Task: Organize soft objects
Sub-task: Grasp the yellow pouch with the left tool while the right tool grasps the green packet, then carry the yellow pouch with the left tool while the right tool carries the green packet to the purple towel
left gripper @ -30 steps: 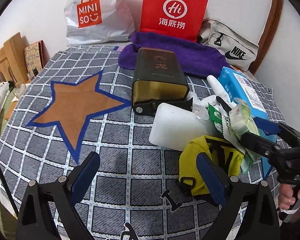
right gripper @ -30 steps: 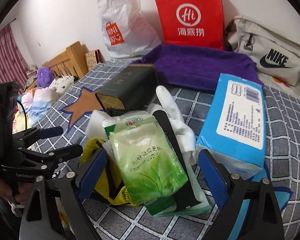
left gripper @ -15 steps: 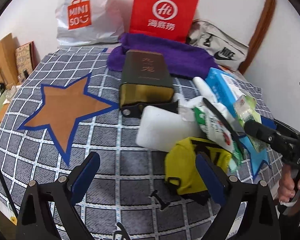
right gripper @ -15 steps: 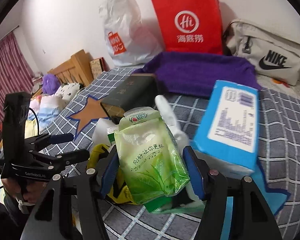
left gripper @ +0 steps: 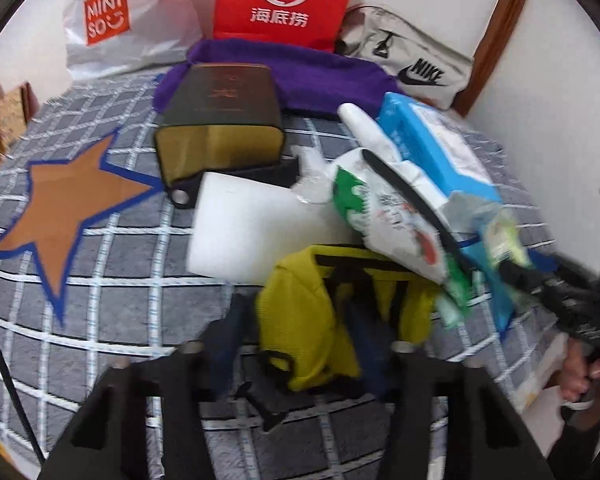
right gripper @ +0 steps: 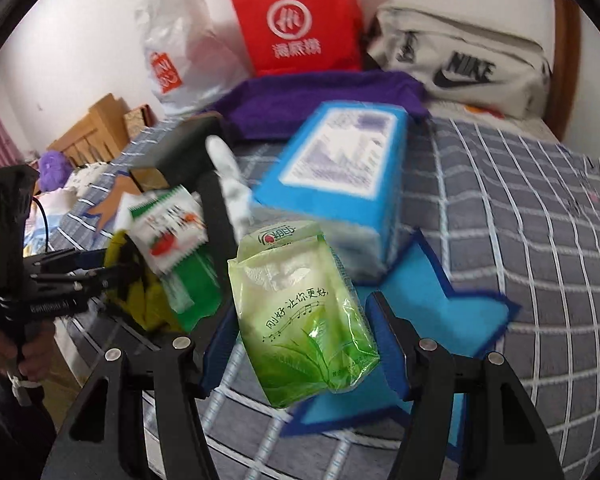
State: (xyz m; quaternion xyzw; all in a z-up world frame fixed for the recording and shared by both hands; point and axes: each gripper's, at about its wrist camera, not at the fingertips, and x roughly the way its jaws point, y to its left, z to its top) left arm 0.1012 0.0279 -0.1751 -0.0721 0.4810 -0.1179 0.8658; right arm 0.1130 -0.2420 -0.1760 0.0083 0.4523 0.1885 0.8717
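My right gripper is shut on a green tissue pack and holds it lifted above the bed; the pack also shows in the left wrist view. My left gripper has its jaws narrowed around a yellow soft pouch with black straps; the view is blurred. Beside the pouch lie a white foam block, a white-and-green tissue pack and a blue tissue pack. The blue pack is just beyond the right gripper.
A dark box with a gold end, a purple towel, a red paper bag, a white Miniso bag and a Nike bag sit at the back. The checked bedspread has an orange star.
The right gripper closed on the green tissue pack and lifted it off the pile toward the right. The left gripper moved in on the yellow pouch and its jaws narrowed.
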